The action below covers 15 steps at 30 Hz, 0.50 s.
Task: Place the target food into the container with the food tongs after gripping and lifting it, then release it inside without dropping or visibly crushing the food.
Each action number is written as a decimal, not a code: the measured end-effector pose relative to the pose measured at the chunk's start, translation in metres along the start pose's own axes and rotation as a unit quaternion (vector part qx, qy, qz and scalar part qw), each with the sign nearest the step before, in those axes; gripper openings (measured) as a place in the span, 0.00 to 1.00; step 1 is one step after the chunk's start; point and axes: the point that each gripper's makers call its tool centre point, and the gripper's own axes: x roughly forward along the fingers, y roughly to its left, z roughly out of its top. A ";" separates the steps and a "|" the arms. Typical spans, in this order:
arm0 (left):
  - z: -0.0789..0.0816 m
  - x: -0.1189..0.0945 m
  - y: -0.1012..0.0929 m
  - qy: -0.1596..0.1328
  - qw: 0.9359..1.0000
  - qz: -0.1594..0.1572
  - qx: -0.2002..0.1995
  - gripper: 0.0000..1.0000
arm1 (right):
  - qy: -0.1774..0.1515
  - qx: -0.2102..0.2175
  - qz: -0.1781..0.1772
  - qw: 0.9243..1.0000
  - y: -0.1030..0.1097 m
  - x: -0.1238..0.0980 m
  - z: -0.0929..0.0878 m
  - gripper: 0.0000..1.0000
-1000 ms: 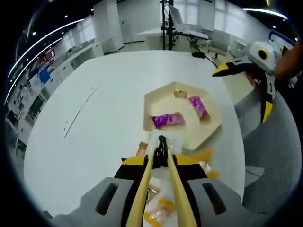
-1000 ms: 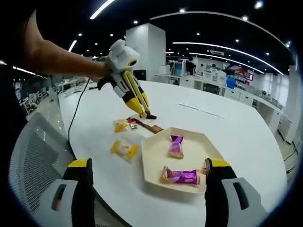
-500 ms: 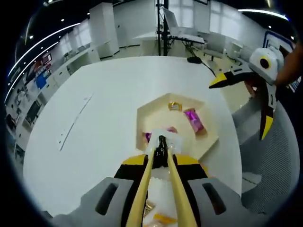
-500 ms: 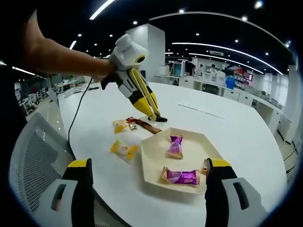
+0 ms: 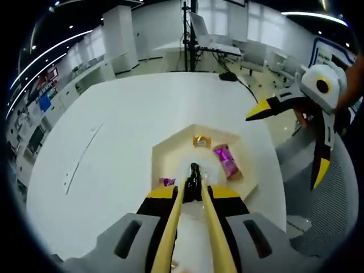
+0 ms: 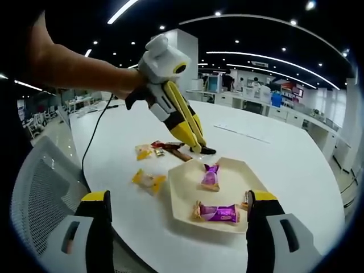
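A round white table (image 6: 284, 159) carries everything. On it sits a cream hexagonal tray (image 6: 182, 196), holding two purple-wrapped sweets (image 6: 217, 212) and, in the left gripper view, a small gold-wrapped piece (image 5: 200, 141) at the tray's twelve o'clock edge.

In the right gripper view the left gripper (image 6: 195, 144), held in a person's hand (image 6: 122, 85), slants down from ten o'clock. Its jaws are pressed onto yellow food tongs (image 5: 192, 193), whose dark tips pinch a clear-wrapped sweet (image 5: 196, 170) just over the tray's rim nearest the loose sweets.

The right gripper (image 6: 176, 219) rises from six o'clock with its jaws spread wide and nothing between them.

At the tray's nine o'clock, on bare table, lie a brown bar (image 6: 173, 150) and two yellow-wrapped sweets (image 6: 149, 180).
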 end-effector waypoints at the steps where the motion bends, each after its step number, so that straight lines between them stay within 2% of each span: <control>1: 0.001 0.001 -0.002 0.001 1.000 -0.001 0.002 0.17 | -0.001 0.002 0.001 1.000 0.000 0.000 0.000 0.98; 5: 0.003 0.004 -0.002 -0.001 1.000 -0.001 0.002 0.17 | 0.001 0.005 0.002 1.000 0.001 0.000 -0.001 0.97; 8: 0.006 0.007 -0.008 -0.005 1.000 -0.014 0.007 0.21 | 0.001 0.005 0.001 1.000 0.000 0.000 -0.001 0.97; 10: 0.003 0.008 -0.013 0.001 0.999 -0.018 0.027 0.21 | 0.004 0.002 0.001 1.000 0.000 0.000 -0.002 0.96; 15: 0.001 0.007 -0.014 -0.008 0.999 -0.023 0.029 0.23 | 0.002 0.004 0.002 1.000 0.000 0.000 -0.001 0.97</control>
